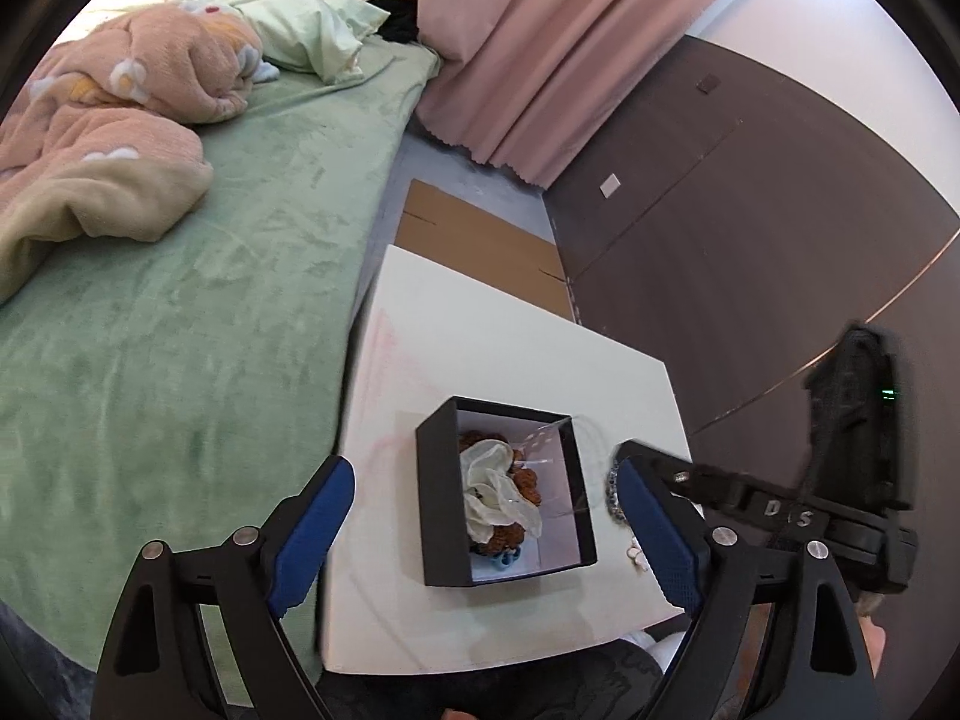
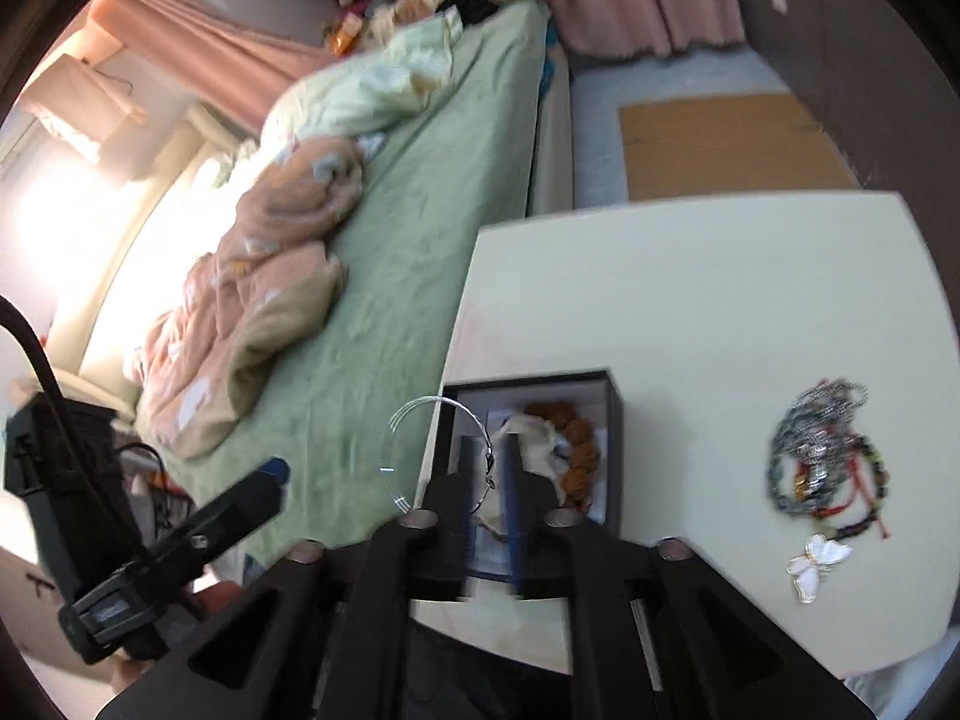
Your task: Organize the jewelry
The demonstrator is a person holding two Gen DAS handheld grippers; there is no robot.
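Observation:
A black jewelry box (image 1: 507, 564) stands open on the white table (image 1: 528, 324). It holds brown beads (image 1: 510, 534) and a cream fabric piece (image 1: 492, 480). My left gripper (image 1: 480, 534) is open, its blue pads either side of the box, above it. My right gripper (image 2: 487, 474) is shut on a thin silver wire bangle (image 2: 420, 414) and holds it over the box's (image 2: 615, 420) left edge. A tangle of beaded necklaces (image 2: 822, 456) and a white butterfly clip (image 2: 819, 561) lie on the table (image 2: 690, 288) to the right.
A bed with a green sheet (image 1: 198, 330) and pink blanket (image 1: 108, 138) runs along the table's left side. Flattened cardboard (image 1: 474, 240) lies on the floor beyond the table. A dark wardrobe (image 1: 750, 210) stands on the right, pink curtains (image 1: 528, 48) behind.

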